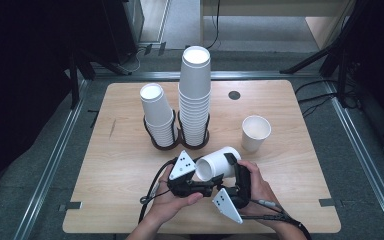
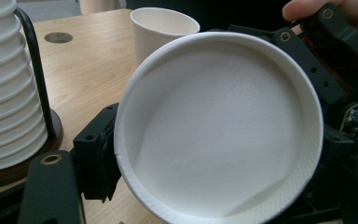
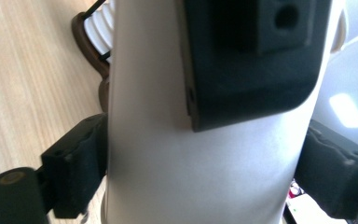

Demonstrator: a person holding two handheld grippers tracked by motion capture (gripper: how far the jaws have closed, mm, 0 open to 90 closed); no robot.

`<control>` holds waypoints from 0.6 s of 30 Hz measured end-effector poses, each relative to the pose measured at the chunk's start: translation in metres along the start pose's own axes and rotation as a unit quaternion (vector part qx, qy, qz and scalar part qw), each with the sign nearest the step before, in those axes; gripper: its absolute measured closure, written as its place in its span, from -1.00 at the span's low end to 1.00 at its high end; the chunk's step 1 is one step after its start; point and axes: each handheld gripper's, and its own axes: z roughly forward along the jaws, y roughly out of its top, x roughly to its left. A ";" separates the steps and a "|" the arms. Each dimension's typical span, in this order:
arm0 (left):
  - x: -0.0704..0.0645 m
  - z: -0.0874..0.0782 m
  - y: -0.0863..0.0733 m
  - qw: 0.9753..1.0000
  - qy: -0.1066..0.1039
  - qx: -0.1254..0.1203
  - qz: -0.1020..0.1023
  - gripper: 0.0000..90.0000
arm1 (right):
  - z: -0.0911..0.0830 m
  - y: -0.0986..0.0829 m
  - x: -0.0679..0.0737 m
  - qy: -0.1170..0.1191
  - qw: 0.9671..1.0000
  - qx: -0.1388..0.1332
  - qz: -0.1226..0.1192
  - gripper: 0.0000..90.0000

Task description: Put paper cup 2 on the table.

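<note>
A white paper cup (image 1: pixel 219 162) lies on its side above the front middle of the wooden table (image 1: pixel 290 170), held between both grippers. In the left gripper view its open mouth (image 2: pixel 219 126) faces the camera. My left gripper (image 1: pixel 205 175) (image 2: pixel 214 154) has a jaw against each side of the rim and is shut on it. My right gripper (image 1: pixel 231 167) (image 3: pixel 205 168) is shut on the cup's body (image 3: pixel 158 154), a jaw on each side. One left jaw lies across the cup wall in the right gripper view.
Two stacks of white cups stand in dark wire holders at the table's middle: a short stack (image 1: pixel 157 117) and a tall stack (image 1: pixel 195 95) (image 2: pixel 9 84). A single upright cup (image 1: pixel 255 132) (image 2: pixel 161 28) stands to the right. A round hole (image 1: pixel 234 95) lies farther back.
</note>
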 end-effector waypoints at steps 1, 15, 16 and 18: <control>0.001 -0.001 0.000 1.000 0.001 -0.002 -0.002 -0.49 | 0.000 0.000 0.000 0.006 1.000 0.001 -0.006 -0.90; 0.017 -0.009 -0.003 0.998 0.024 -0.059 -0.013 -0.48 | -0.013 0.002 -0.019 -0.006 0.997 -0.002 0.077 -1.00; 0.018 -0.009 -0.004 0.997 0.027 -0.066 -0.014 -0.48 | -0.015 0.002 -0.020 -0.003 0.996 0.000 0.086 -1.00; 0.019 -0.009 -0.005 0.997 0.028 -0.071 -0.013 -0.48 | -0.018 0.002 -0.023 0.001 0.994 0.003 0.112 -1.00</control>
